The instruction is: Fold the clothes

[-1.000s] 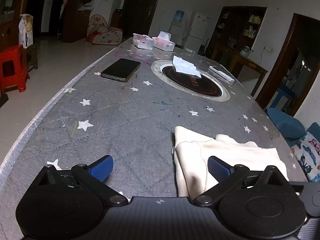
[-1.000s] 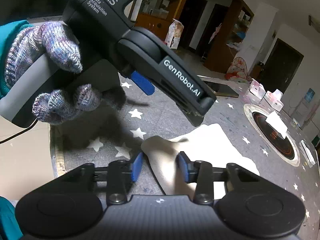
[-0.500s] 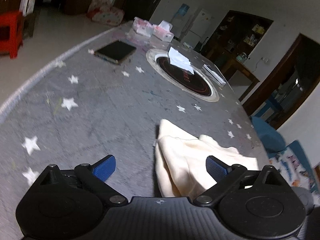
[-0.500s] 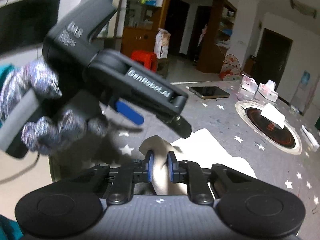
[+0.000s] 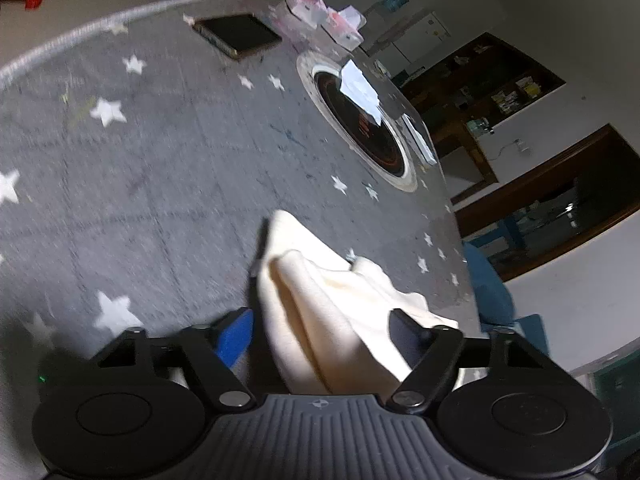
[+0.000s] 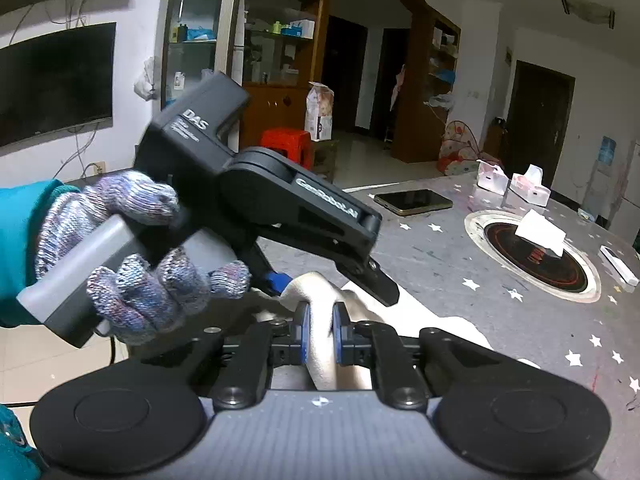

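Observation:
A cream cloth (image 5: 320,312) lies bunched at the near edge of the grey star-patterned table (image 5: 160,180). My left gripper (image 5: 320,334) straddles a raised fold of it and its jaws are closing. The blue pad (image 5: 236,336) stands just beside the fabric, with no firm pinch visible. In the right wrist view my right gripper (image 6: 321,336) is shut on a thick fold of the cloth (image 6: 320,360), lifted slightly off the table. The left gripper (image 6: 332,284) comes in from the left over the same fold, held by a gloved hand (image 6: 132,252).
A phone (image 5: 240,34) lies at the far left of the table, with two tissue boxes (image 5: 320,12) behind it. A round inset hob (image 5: 360,132) with white paper (image 5: 360,88) on it sits mid-table. A red stool (image 6: 286,146) stands on the floor beyond.
My right gripper closed onto the cloth fold and raised it a little. My left gripper rolled and its jaws narrowed around the cloth.

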{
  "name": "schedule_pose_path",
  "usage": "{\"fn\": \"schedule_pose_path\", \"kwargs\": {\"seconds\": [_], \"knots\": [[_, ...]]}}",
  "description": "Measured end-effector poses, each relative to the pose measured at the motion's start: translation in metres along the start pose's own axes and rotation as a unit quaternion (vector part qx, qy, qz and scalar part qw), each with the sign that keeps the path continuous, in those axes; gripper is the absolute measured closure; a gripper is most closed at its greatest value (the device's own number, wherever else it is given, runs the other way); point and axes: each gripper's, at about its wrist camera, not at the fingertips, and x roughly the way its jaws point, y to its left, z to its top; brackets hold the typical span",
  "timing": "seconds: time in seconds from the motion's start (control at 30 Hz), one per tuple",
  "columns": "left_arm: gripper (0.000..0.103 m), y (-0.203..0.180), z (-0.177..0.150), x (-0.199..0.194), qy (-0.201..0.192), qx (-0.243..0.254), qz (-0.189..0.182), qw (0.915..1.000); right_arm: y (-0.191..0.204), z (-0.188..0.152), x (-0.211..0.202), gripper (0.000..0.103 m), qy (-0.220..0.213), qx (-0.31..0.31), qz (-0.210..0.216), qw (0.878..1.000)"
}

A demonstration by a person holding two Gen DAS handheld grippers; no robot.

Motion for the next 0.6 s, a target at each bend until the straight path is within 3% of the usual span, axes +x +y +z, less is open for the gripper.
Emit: {"fn": "schedule_pose_path", "kwargs": {"seconds": [0.03,0.1,0.17,0.23,0.3,0.33,0.4,0.47,0.6], "knots": [[0.055,0.002,-0.001,0.002,0.005,-0.006,-0.005,1.0000,0.001,-0.001,-0.001,0.093,-0.001,0.001,0.002,1.000],[0.071,0.006,-0.003,0.006,0.013,-0.018,-0.013,0.9997,0.004,-0.002,-0.001,0.093,-0.001,0.002,0.006,1.000],[0.080,0.010,-0.004,0.009,0.015,-0.023,-0.015,0.9995,0.004,-0.005,0.000,0.092,0.004,0.005,0.012,1.000],[0.081,0.010,-0.004,0.009,0.015,-0.018,-0.013,0.9996,0.003,-0.009,-0.001,0.087,0.004,0.013,0.009,1.000],[0.081,0.010,-0.004,0.009,0.015,-0.015,-0.012,0.9997,-0.001,-0.012,-0.003,0.076,0.007,0.023,0.010,1.000],[0.081,0.009,-0.004,0.009,0.015,-0.013,-0.012,0.9997,-0.003,-0.014,-0.004,0.066,0.006,0.028,0.007,1.000],[0.081,0.008,-0.005,0.009,0.014,-0.008,-0.010,0.9998,-0.008,-0.017,-0.008,0.063,0.004,0.039,-0.003,0.999],[0.081,0.009,-0.005,0.009,0.013,-0.008,-0.012,0.9998,-0.018,-0.021,-0.012,0.052,0.004,0.057,-0.013,0.998],[0.081,0.011,-0.006,0.008,0.011,-0.009,-0.018,0.9997,-0.042,-0.033,-0.018,0.047,0.008,0.102,-0.047,0.994]]}}
